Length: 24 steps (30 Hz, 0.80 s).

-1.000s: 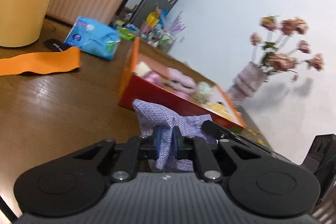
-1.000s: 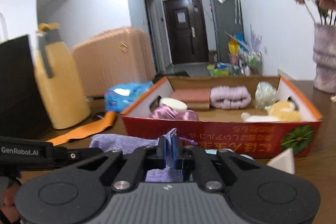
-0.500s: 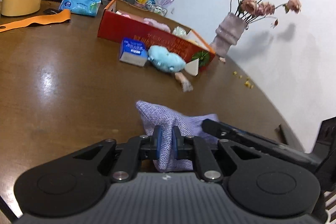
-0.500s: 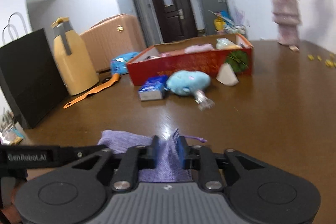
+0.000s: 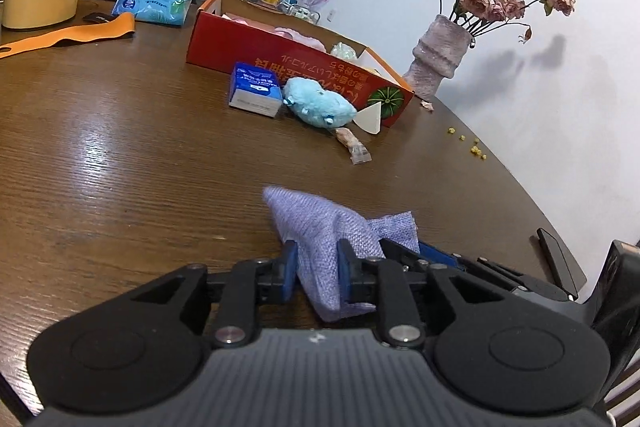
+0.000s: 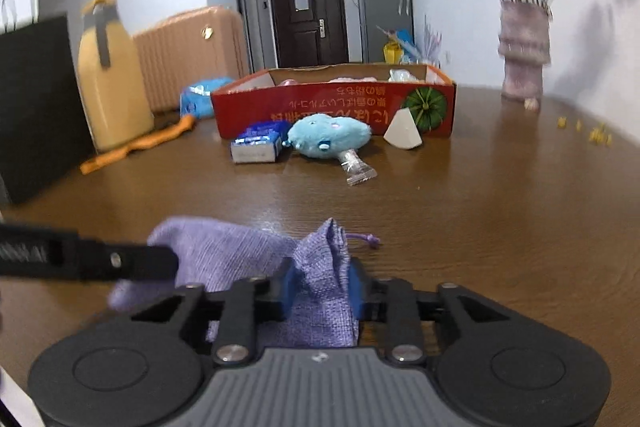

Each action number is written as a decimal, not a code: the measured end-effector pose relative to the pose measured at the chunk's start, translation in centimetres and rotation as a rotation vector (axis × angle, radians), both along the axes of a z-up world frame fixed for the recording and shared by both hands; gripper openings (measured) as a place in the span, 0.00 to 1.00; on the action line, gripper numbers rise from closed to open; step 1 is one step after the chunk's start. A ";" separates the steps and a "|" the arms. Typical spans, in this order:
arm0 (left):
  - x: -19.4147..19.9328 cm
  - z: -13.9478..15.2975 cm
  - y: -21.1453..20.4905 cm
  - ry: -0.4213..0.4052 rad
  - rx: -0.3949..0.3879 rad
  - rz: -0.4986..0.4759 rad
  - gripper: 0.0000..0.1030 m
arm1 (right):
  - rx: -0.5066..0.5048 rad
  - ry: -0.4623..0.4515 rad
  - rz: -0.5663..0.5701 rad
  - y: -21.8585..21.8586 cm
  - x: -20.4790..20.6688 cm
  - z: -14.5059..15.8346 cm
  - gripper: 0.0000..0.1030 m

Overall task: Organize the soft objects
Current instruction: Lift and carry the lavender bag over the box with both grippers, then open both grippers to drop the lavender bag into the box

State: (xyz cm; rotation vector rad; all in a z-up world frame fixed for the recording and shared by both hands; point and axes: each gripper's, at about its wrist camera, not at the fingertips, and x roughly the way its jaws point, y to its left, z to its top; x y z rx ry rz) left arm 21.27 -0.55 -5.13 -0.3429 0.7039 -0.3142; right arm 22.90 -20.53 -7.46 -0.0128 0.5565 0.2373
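Lilac woven cloth sits between both sets of my jaws: the pouch (image 5: 320,227) lies on the bench (image 5: 120,155), one end in my left gripper (image 5: 316,273), the gathered drawstring end in my right gripper (image 6: 322,287). Left jaws have just been opening and stand narrow, with the fabric between the blue pads; whether they press on it I cannot tell. Right jaws have just been closing, also narrow, the neck bunched between them and apparently pinched.

Judgement on the step in hand: the pouch is being set down or re-gripped. To do it well, I should keep one firm pinch while the other lets go, and keep the cord (image 6: 366,238) clear of the pads.

Condition of the pouch: coarse weave, limp, creased, slumped flat. It will fold under any lift.

Outward, at twelve o'clock in the right wrist view: blue plush toy (image 6: 328,135), tissue pack (image 6: 258,146), white wedge (image 6: 402,135), and behind them the red box (image 6: 332,103), well apart from the pouch.
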 end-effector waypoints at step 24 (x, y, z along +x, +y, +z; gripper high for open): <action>29.3 8.9 1.4 -0.104 -0.050 -0.073 0.09 | 0.061 -0.031 0.062 0.6 29.4 11.5 0.05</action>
